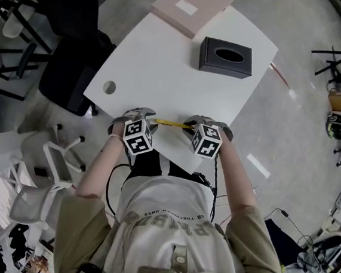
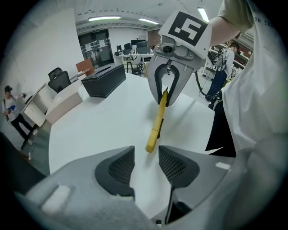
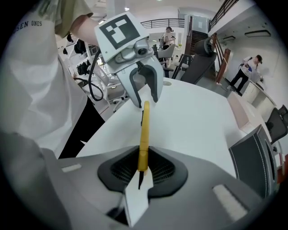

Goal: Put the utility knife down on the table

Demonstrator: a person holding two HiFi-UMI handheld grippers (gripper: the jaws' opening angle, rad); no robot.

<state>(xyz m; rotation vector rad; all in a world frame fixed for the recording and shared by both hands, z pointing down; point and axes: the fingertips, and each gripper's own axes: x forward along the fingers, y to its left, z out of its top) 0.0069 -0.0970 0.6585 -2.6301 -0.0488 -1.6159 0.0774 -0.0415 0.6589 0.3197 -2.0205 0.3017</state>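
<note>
Right gripper [image 3: 142, 168] is clamped on one end of the yellow utility knife [image 1: 172, 123], over the white table [image 1: 170, 73]. Left gripper [image 2: 146, 161] stands open, with the knife's other end untouched between its tips. Black tissue box [image 1: 224, 57] is on the table, contents not discernible.

A black tissue box [image 1: 225, 57] (oval slot facing up) sits near a flat pink box [image 1: 191, 6]; a black chair [image 1: 71, 70] and white chair [image 1: 57, 154] stand aside.

"ONES" on white shirt [image 3: 31, 67]
</note>
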